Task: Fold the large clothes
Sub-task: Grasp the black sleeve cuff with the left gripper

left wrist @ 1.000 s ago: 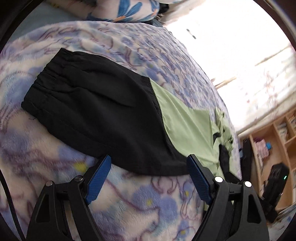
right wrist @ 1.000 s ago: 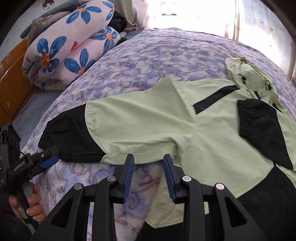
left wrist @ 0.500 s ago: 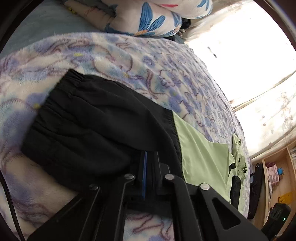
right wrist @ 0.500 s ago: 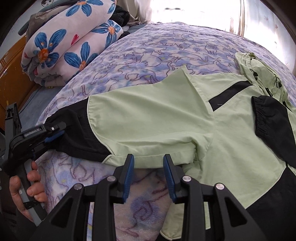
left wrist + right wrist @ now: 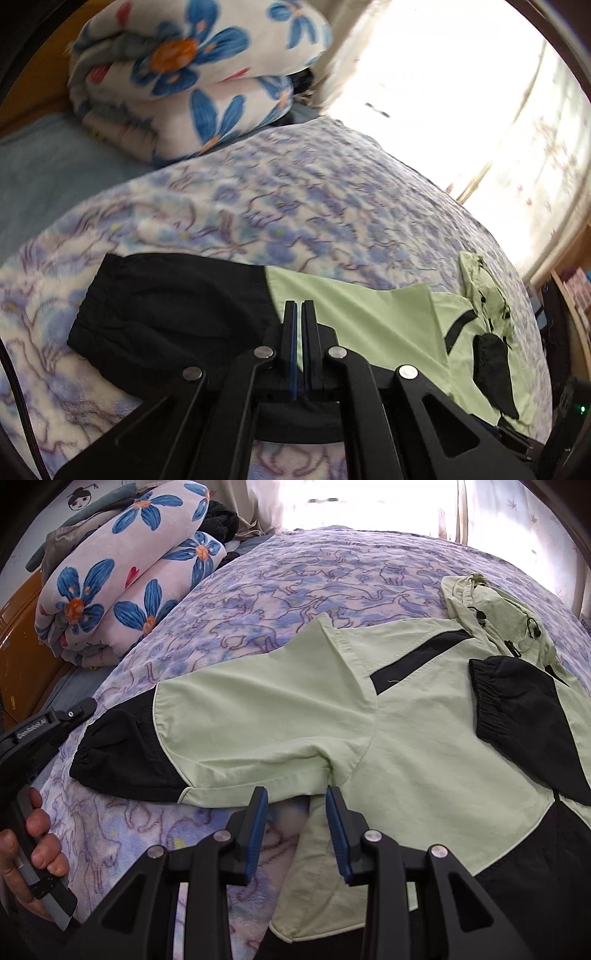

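Bed (image 5: 295, 576) covered by a fleece blanket, white ground with blue and purple cat outlines; the pile looks soft and slightly rumpled. A rolled quilt (image 5: 122, 576) with large blue flowers lies at the far left of the bed, darker clothes heaped behind it. Orange-brown wooden panel at the left edge. Bright window with pale curtains (image 5: 535, 155) along the far side, overexposed. Wooden shelving (image 5: 576, 295) at the right edge of the left wrist view.

Jacket (image 5: 424, 746), light green with black panels, is spread flat across the near half of the bed, hood toward the window. Its left sleeve, with black cuff (image 5: 166, 317), stretches out to the left; the other black cuff is folded onto the chest.

Left gripper (image 5: 298, 332): jaws together, pinching the sleeve's near edge at the black-green seam. A hand (image 5: 33, 849) grasps its handle.

Right gripper (image 5: 295, 827): jaws partly apart, nothing between the pads, poised just off the sleeve's underarm edge.
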A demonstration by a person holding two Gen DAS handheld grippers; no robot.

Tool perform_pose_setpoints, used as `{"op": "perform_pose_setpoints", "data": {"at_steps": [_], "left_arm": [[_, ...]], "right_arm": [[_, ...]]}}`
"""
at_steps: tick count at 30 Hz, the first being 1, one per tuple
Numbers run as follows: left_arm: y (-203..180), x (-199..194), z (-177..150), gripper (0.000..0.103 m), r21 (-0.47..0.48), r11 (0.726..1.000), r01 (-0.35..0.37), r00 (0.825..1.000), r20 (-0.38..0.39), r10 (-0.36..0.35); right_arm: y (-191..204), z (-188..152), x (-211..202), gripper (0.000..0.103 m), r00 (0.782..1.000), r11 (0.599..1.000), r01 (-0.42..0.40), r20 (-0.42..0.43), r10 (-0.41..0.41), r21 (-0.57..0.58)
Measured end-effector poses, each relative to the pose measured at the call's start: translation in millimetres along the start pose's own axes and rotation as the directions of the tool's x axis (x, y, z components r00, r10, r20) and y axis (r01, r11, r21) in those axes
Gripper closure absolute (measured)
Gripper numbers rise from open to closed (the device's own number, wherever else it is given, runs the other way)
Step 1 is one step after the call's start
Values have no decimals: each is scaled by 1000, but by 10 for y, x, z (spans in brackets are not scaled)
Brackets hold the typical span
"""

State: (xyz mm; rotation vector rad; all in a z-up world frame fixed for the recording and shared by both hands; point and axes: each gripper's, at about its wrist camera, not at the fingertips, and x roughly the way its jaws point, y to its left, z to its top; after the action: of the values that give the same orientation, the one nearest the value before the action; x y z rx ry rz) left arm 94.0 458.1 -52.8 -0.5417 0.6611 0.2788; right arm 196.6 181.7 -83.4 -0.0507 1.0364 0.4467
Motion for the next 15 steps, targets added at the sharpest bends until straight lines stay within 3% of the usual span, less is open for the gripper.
{"op": "perform_pose_setpoints", "data": {"at_steps": [3, 5, 6, 8, 15], "left_arm": [[-152, -79, -35, 99, 43, 999, 32, 999, -21, -31], [-156, -118, -78, 74, 44, 998, 32, 999, -36, -31], [-139, -154, -103, 66, 36, 999, 30, 999, -39, -29], [-50, -208, -170, 35, 8, 1000, 25, 999, -47, -25], [470, -372, -474, 32, -123, 986, 116, 989, -76, -126]], "right_arm": [[-30, -22, -26, 70, 1000, 1000, -4, 1, 4, 4], [-37, -30, -38, 70, 1000, 1000, -9, 2, 9, 0], [-39, -41, -50, 71, 1000, 1000, -8, 4, 8, -4], [-38, -52, -62, 70, 1000, 1000, -7, 6, 7, -11], [41, -74, -127, 70, 999, 999, -37, 23, 38, -40]]}}
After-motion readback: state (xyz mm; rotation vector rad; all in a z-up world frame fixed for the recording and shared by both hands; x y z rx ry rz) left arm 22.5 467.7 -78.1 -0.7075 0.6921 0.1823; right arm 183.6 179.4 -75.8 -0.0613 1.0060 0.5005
